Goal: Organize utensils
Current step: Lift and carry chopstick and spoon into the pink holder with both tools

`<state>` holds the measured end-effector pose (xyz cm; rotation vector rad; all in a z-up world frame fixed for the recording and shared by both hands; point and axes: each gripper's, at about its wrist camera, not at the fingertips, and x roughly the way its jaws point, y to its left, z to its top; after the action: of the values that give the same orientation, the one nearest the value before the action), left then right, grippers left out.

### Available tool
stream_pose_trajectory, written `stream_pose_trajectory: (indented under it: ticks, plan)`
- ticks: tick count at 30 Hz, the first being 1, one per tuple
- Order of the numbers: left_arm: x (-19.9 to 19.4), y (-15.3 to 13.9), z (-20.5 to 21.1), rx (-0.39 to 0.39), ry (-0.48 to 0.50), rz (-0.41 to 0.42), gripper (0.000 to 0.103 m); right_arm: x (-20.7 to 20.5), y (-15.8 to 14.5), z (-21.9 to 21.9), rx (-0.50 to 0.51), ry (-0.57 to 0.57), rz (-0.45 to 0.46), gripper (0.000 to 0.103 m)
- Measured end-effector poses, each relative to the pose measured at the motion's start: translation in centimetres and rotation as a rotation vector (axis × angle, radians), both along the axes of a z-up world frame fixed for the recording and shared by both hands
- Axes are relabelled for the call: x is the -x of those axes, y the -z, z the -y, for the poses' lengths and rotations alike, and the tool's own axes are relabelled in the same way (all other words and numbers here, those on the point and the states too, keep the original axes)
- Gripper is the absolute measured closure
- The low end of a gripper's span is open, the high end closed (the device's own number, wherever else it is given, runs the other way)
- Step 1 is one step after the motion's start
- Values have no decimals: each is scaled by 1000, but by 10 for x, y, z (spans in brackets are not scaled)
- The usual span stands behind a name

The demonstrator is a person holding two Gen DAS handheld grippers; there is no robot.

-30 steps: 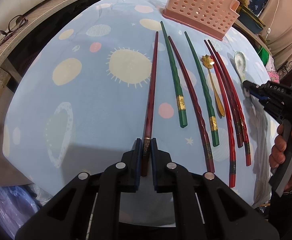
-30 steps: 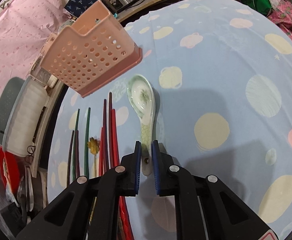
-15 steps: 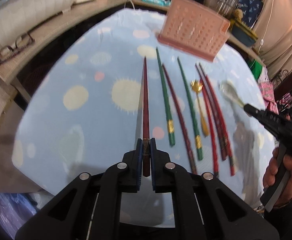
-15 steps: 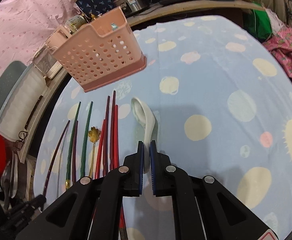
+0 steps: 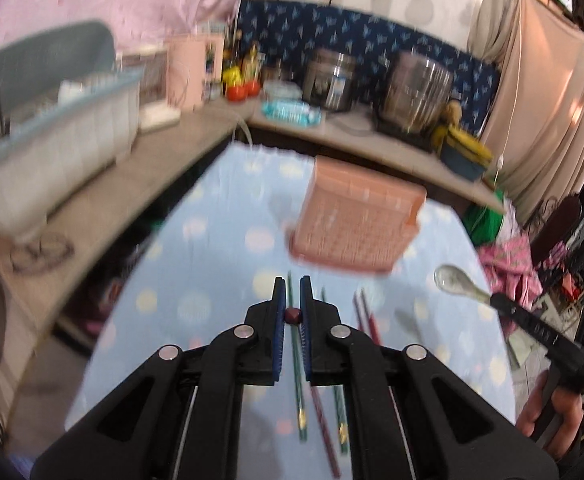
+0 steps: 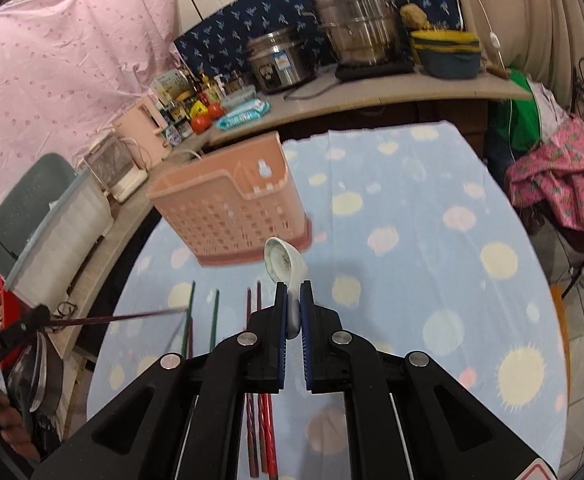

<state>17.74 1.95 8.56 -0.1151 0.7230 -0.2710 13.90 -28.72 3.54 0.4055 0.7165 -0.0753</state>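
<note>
Both loads are airborne: left gripper (image 5: pixel 293 316) fingers pinch a dark red chopstick (image 6: pixel 131 315), right gripper (image 6: pixel 293 312) fingers pinch the spoon (image 6: pixel 281 263). Carry both level above the pink basket (image 6: pixel 231 204), then lower tip-first.

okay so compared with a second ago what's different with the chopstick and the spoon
Both were lifted off the table: the left gripper raised the dark red chopstick, the right gripper the spoon. Both grips stayed shut; the basket and other chopsticks stayed put.

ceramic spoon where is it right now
The ceramic spoon is clamped by its handle in the right gripper, lifted off the table, just before the pink utensil basket.
</note>
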Motion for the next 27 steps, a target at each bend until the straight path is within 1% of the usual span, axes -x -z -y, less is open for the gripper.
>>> stream_pose_trajectory:
  ticks: [2, 4, 8, 12, 17, 21, 24, 27]
  plan:
    - [-10, -18, 3, 15, 6, 35, 96, -11, -13, 3, 10, -4, 21, 96]
    - [-21, -39, 8, 14, 11, 84, 96, -23, -24, 4, 27, -9, 35, 96]
    - [-42, -73, 21, 24, 21, 159, 96, -52, -35, 5, 52, -19, 43, 96]
    - [-64, -108, 33, 53, 28, 228, 96, -85, -36, 4, 73, -44, 14, 96]
    - [-91, -143, 49, 80, 34, 304, 96, -116, -29, 3, 89, -71, -47, 96]
    - [-113, -155, 59, 90, 40, 324, 96, -138, -21, 2, 83, -96, -110, 96]
    - [-131, -151, 69, 90, 46, 317, 96, -148, -15, -1, 90, -106, -143, 96]
    - [-146, -146, 77, 66, 37, 309, 96, -158, -10, -6, 99, -120, -173, 96]
